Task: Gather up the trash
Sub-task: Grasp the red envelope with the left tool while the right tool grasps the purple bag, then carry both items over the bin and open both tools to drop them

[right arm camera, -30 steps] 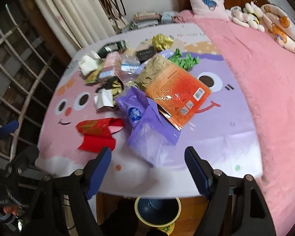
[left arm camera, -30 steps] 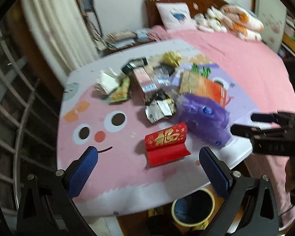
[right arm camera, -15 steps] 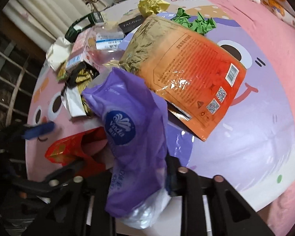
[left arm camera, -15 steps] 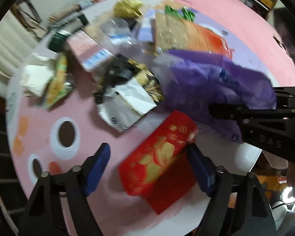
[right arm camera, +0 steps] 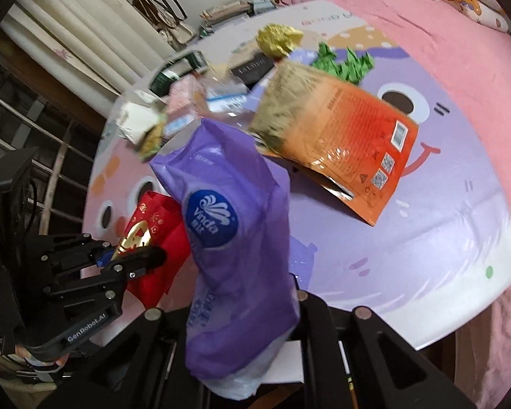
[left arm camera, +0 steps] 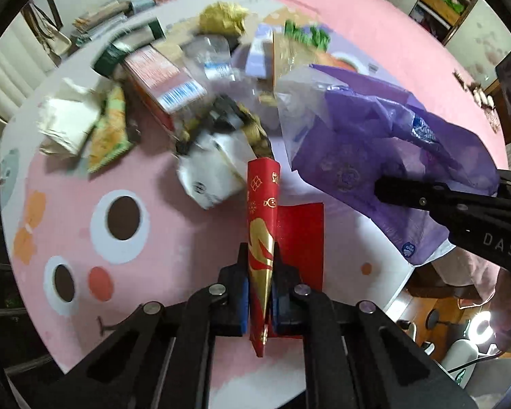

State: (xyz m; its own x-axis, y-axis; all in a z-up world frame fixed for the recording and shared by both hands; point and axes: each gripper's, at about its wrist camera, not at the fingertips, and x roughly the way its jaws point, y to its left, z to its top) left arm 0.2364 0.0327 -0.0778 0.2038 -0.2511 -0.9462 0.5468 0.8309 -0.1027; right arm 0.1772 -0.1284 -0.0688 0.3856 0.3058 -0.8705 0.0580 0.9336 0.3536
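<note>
Left tongs (left arm camera: 259, 293) just clamped tight on the red envelope (left arm camera: 263, 225), low centre of the left view, flap trailing on the worktop (left arm camera: 153, 238). Right tongs (right arm camera: 243, 310) just pinched in on the purple Vinda tissue wrapper (right arm camera: 235, 238), centre of the right view, lifted and drooping. Orange snack bag (right arm camera: 344, 146), gold foil ball (right arm camera: 277, 39) and green paper (right arm camera: 344, 63) up top among the litter.
</note>
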